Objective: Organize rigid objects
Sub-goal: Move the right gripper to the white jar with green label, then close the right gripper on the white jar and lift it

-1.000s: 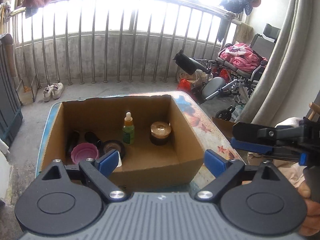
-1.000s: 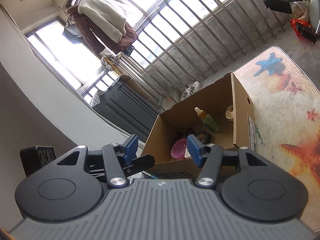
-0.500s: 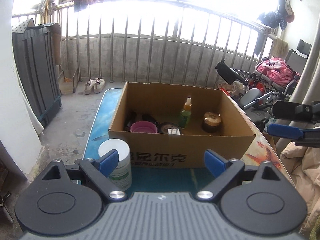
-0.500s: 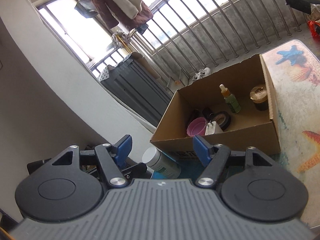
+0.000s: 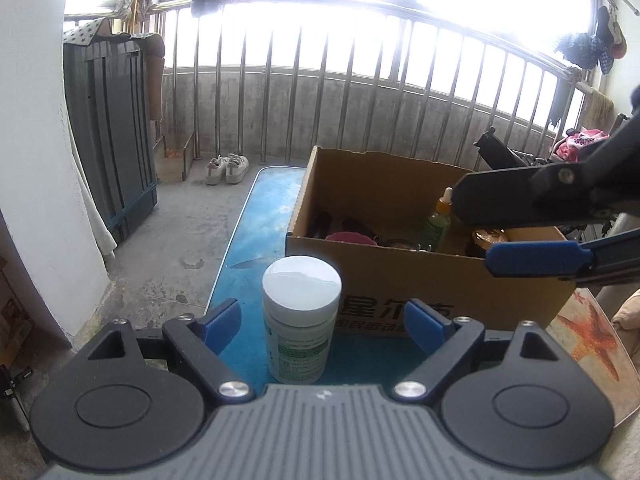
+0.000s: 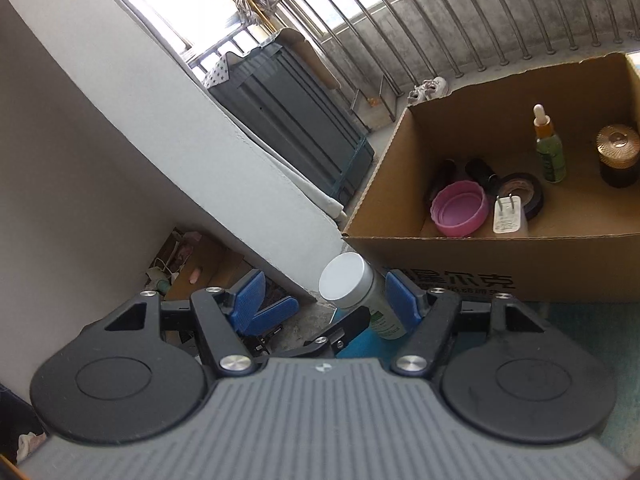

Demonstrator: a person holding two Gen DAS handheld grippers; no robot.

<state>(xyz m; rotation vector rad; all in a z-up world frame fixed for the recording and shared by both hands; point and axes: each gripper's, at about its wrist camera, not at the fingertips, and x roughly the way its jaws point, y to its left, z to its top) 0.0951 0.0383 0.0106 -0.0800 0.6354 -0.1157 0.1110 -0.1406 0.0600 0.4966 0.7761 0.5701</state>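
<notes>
A white pill bottle (image 5: 300, 316) with a white cap stands upright on the blue table in front of the cardboard box (image 5: 420, 280). My left gripper (image 5: 322, 320) is open, its fingers on either side of the bottle and not touching it. My right gripper (image 6: 326, 300) is open and empty, above and to the right; it shows at the right of the left wrist view (image 5: 532, 232). The bottle (image 6: 356, 292) shows in the right wrist view too. The box (image 6: 480, 256) holds a pink lid (image 6: 460, 208), a white plug (image 6: 508, 216), a tape roll (image 6: 524, 192), a green dropper bottle (image 6: 550, 152) and a gold-lidded jar (image 6: 618, 156).
The table (image 5: 256, 236) has a blue top with starfish prints (image 5: 588, 336) at the right. A dark cabinet (image 5: 108, 140) stands at the left, with shoes (image 5: 226, 168) by the balcony railing. The floor drops away left of the table.
My left gripper has drawn back and swung left from over the box, and the pill bottle now stands between its fingers. My right gripper has come closer, above the box's left front corner.
</notes>
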